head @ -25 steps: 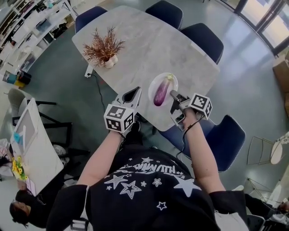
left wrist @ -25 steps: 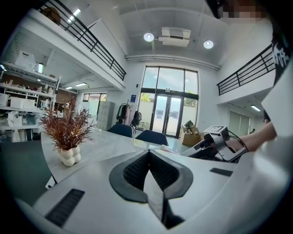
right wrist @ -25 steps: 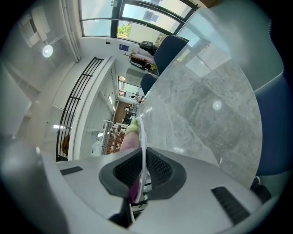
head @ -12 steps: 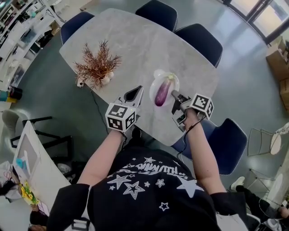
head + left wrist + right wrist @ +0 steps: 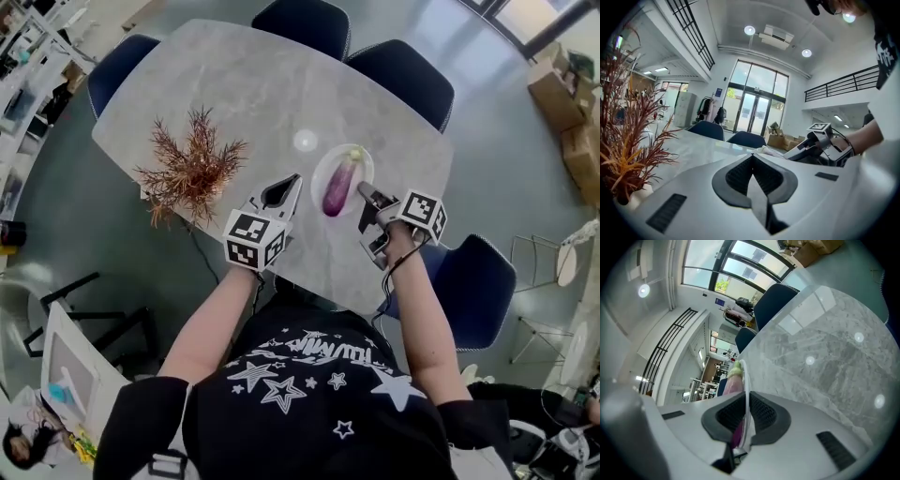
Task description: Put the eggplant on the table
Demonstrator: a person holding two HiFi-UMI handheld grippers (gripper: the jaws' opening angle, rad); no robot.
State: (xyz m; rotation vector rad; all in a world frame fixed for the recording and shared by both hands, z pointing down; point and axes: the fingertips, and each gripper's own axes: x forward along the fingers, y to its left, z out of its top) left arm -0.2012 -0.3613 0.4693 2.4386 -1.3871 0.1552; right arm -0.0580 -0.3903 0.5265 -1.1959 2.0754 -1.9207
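Observation:
A purple eggplant (image 5: 337,187) with a green stem lies on a small white plate (image 5: 361,160) over the near side of the grey marble table (image 5: 234,84). My right gripper (image 5: 363,193) is shut on the plate's near rim. In the right gripper view the thin white rim (image 5: 746,390) runs between the shut jaws, with the eggplant (image 5: 734,378) just behind it. I cannot tell whether the plate rests on the table or is lifted. My left gripper (image 5: 292,184) hovers left of the plate, shut on nothing (image 5: 752,161).
A dried reddish plant (image 5: 192,169) in a small pot stands on the table's left part. Dark blue chairs stand at the far side (image 5: 300,21) (image 5: 398,70) and at the near right (image 5: 469,286). The table's near edge runs just under both grippers.
The head camera has swung, so the table and plant sit further left in view. Both grippers keep their pose, and the right one still holds the plate with the eggplant.

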